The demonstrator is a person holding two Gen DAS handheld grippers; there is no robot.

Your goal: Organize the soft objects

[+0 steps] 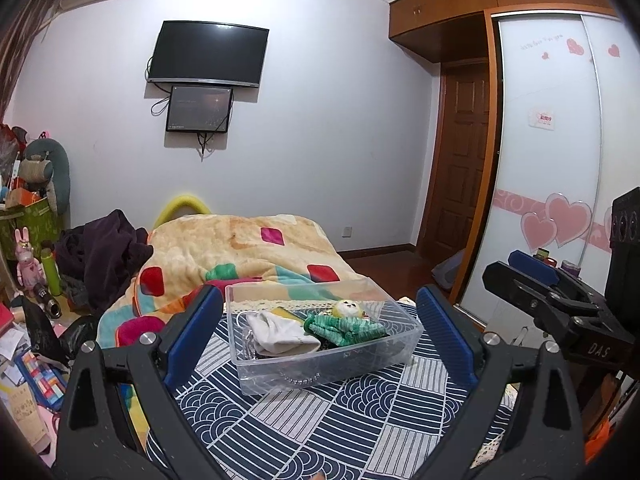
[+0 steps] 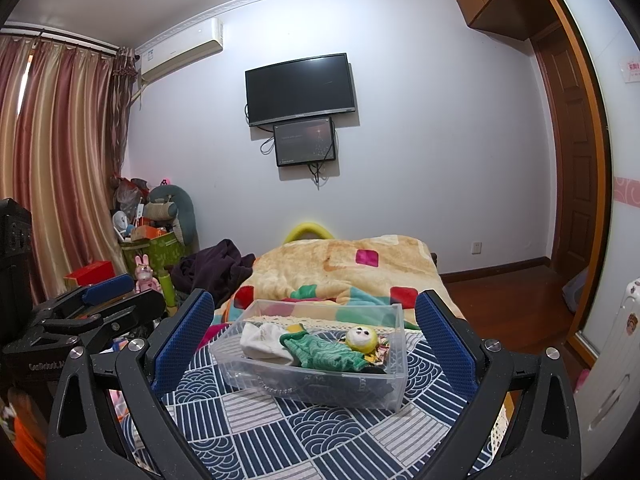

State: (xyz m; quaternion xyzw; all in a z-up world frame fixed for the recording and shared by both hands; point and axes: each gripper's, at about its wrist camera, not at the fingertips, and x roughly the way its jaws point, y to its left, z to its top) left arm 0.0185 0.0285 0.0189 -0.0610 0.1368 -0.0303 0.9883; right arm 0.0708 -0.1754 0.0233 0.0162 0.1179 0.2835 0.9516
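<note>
A clear plastic box (image 1: 404, 354) (image 2: 394, 384) stands on a blue-and-white patterned cloth (image 1: 320, 428) (image 2: 280, 432). Inside lie a white sock (image 1: 280, 332) (image 2: 260, 340), a green knitted piece (image 1: 344, 328) (image 2: 324, 354) and a small yellow plush toy (image 1: 349, 309) (image 2: 361, 338). My left gripper (image 1: 320, 344) is open and empty, held back from the box with its blue pads either side of it in view. My right gripper (image 2: 314, 344) is open and empty, likewise short of the box. Each gripper also shows at the edge of the other's view (image 1: 532, 280) (image 2: 104, 300).
A colourful blanket (image 1: 240, 252) (image 2: 360, 268) and dark clothes (image 1: 104, 256) (image 2: 216, 268) lie on the bed behind the box. Cluttered bins and toys (image 1: 32, 208) (image 2: 152, 232) stand at the left. A wardrobe (image 1: 560, 160) and wooden door (image 2: 568, 160) are at the right.
</note>
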